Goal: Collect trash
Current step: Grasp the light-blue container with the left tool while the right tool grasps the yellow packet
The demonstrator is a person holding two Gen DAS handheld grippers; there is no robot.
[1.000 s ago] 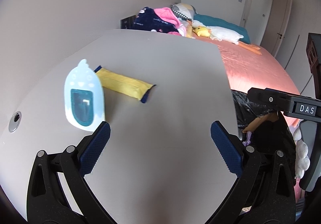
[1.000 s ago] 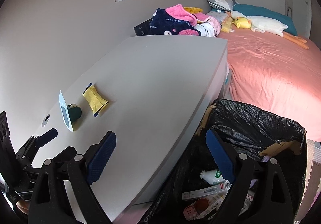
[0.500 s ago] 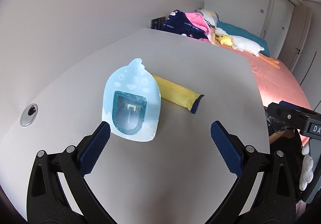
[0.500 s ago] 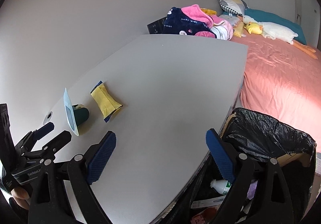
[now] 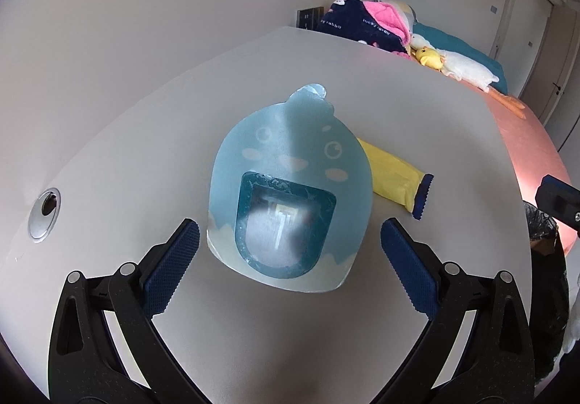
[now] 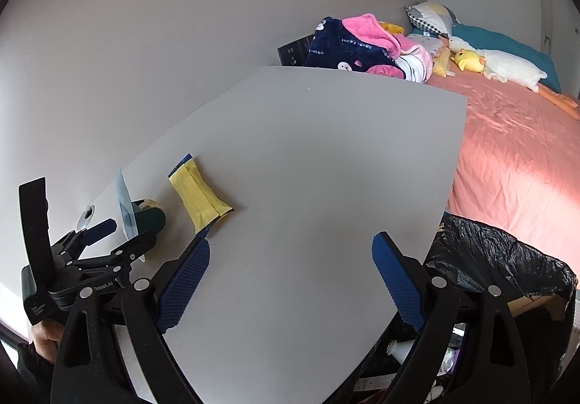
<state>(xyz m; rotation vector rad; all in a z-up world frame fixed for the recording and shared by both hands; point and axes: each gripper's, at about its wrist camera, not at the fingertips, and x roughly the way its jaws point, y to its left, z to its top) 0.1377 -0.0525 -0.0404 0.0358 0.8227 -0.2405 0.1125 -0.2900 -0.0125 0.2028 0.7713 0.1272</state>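
Note:
A light blue bird-shaped blister pack (image 5: pixel 290 194) stands upright on the grey table (image 5: pixel 417 107), right in front of my left gripper (image 5: pixel 290 259). The left gripper is open, its blue pads either side of the pack's base without touching it. Behind the pack lies a yellow wrapper (image 5: pixel 395 175) with blue ends. In the right wrist view the pack (image 6: pixel 125 208) shows edge-on with a dark green part behind it, the yellow wrapper (image 6: pixel 201 199) beside it, and the left gripper (image 6: pixel 108 237) closing in. My right gripper (image 6: pixel 290 280) is open over bare table.
A black-lined trash bin (image 6: pixel 507 259) with bottles and wrappers inside stands at the table's right edge. A bed with pink sheet (image 6: pixel 518 150), folded clothes (image 6: pixel 359 45) and plush toys lies beyond. A metal cable grommet (image 5: pixel 45 213) sits at the table's left.
My left gripper has swung left and moved in until the blue pack sits centred between its open fingers. My right gripper has drifted from over the bin to over the table.

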